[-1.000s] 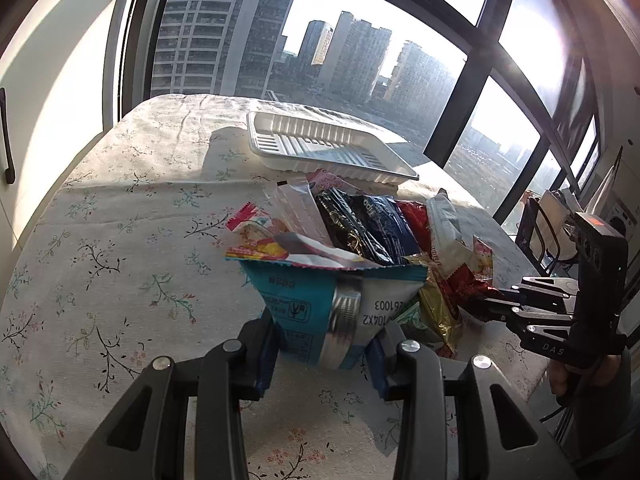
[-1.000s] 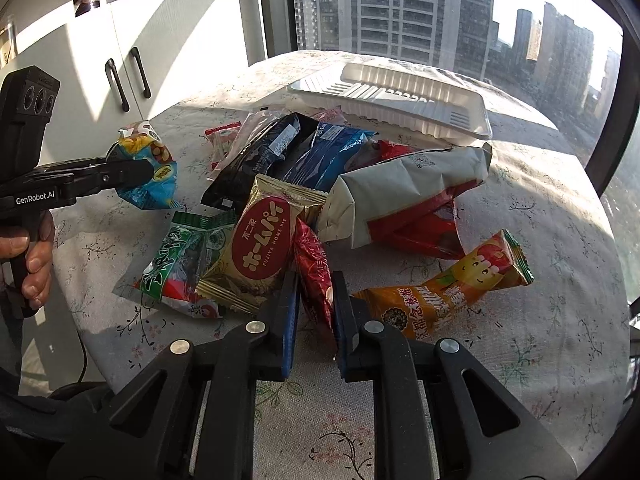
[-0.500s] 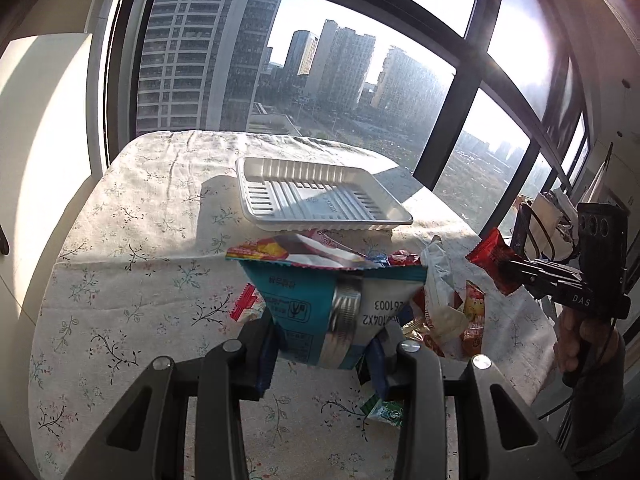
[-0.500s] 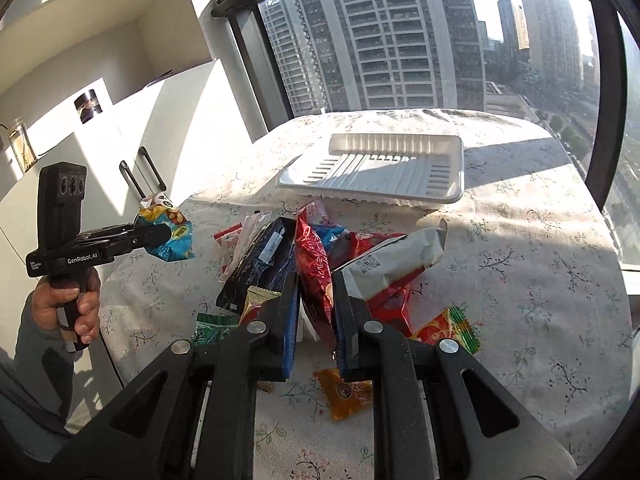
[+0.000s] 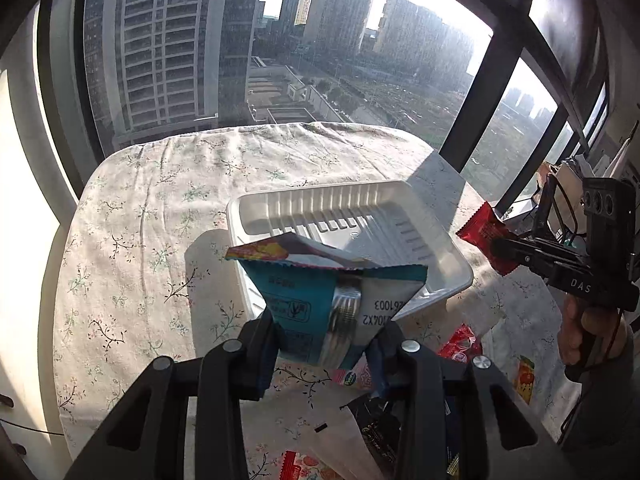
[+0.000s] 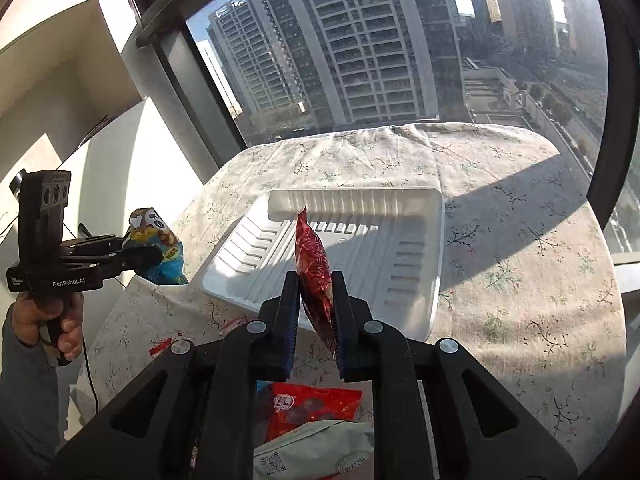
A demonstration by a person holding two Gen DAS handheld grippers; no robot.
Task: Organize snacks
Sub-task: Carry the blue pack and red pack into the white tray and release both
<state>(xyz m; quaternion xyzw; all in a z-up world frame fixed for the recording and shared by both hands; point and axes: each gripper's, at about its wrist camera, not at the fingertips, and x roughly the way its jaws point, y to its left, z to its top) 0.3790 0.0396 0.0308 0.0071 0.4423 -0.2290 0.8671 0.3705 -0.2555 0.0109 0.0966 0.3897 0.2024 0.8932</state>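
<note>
Above the floral-clothed table (image 5: 132,248), the left gripper (image 5: 324,336), jaws part-open and clamped on a blue crinkled foil snack bag (image 5: 320,292), and the right gripper (image 6: 316,300), pinched nearly shut on a slim red foil packet (image 6: 314,264), have both lifted off the snack pile and now hang at the empty white ribbed plastic tray (image 5: 360,220). Both seem ready to drop. The remaining snacks (image 6: 312,404) are mostly cut off behind the fingers.

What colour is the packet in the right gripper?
Glossy red foil snack packet, clearest in the right wrist view.
</note>
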